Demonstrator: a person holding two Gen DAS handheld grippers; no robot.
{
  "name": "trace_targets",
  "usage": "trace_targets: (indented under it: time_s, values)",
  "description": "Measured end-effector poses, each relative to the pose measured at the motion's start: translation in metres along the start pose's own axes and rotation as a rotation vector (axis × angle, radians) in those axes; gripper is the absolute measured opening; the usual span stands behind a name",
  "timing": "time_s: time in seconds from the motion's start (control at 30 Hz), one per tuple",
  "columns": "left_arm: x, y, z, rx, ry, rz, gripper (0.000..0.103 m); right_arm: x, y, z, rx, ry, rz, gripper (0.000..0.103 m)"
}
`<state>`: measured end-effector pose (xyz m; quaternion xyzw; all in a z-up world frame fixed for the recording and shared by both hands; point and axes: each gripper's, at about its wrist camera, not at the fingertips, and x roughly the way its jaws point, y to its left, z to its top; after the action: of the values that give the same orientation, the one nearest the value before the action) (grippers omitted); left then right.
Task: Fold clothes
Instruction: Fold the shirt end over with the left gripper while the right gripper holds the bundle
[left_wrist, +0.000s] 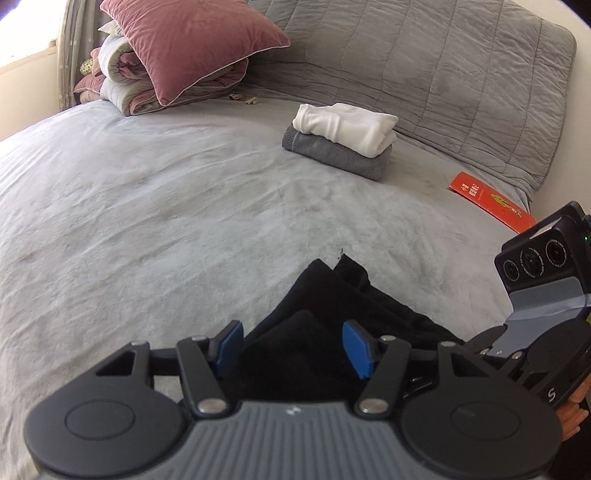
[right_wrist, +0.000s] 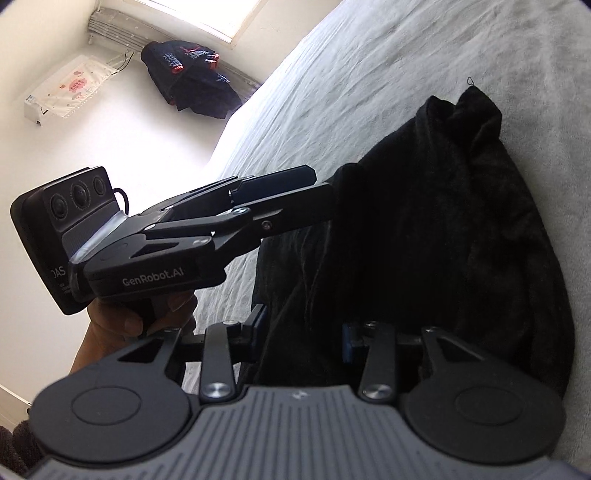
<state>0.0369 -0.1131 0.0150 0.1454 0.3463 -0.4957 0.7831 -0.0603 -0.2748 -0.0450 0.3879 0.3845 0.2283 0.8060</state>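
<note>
On the grey bed (left_wrist: 147, 206), far left, a pink pillow (left_wrist: 188, 44) leans on a rolled quilt (left_wrist: 125, 74). Nearer the middle, the left gripper (left_wrist: 291, 345) hovers released, its blue pads (left_wrist: 231, 345) standing clear either side of a fold of the black garment (left_wrist: 332, 306) (bunched at the near edge). Beyond lies a white fold (left_wrist: 347, 125) stacked on a grey one (left_wrist: 332, 155), then a red envelope (left_wrist: 491, 203). Rightmost, the right gripper (right_wrist: 303, 339) has black cloth between its jaws; whether it is clenched on it I cannot tell.
</note>
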Motion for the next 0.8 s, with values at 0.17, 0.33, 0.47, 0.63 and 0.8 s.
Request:
trace_targets:
  time_s: [0.17, 0.33, 0.47, 0.63, 0.8]
  values:
    - [0.006, 0.001, 0.001, 0.0, 0.025, 0.021, 0.047, -0.005, -0.001, -0.006, -0.006, 0.008, 0.005, 0.042]
    - [0.005, 0.002, 0.0, -0.033, 0.019, 0.041, 0.031, -0.014, -0.002, -0.014, -0.036, 0.028, 0.012, 0.038]
    - [0.005, 0.002, -0.001, -0.059, 0.013, 0.058, 0.022, -0.016, -0.002, -0.016, -0.051, 0.05, -0.003, 0.023]
    - [-0.002, 0.008, -0.003, -0.14, -0.035, 0.082, 0.004, -0.016, 0.005, -0.015, -0.076, 0.072, 0.016, 0.016]
    - [-0.01, 0.01, 0.0, -0.188, -0.059, 0.043, 0.005, -0.022, 0.006, -0.015, -0.086, 0.068, 0.023, 0.015]
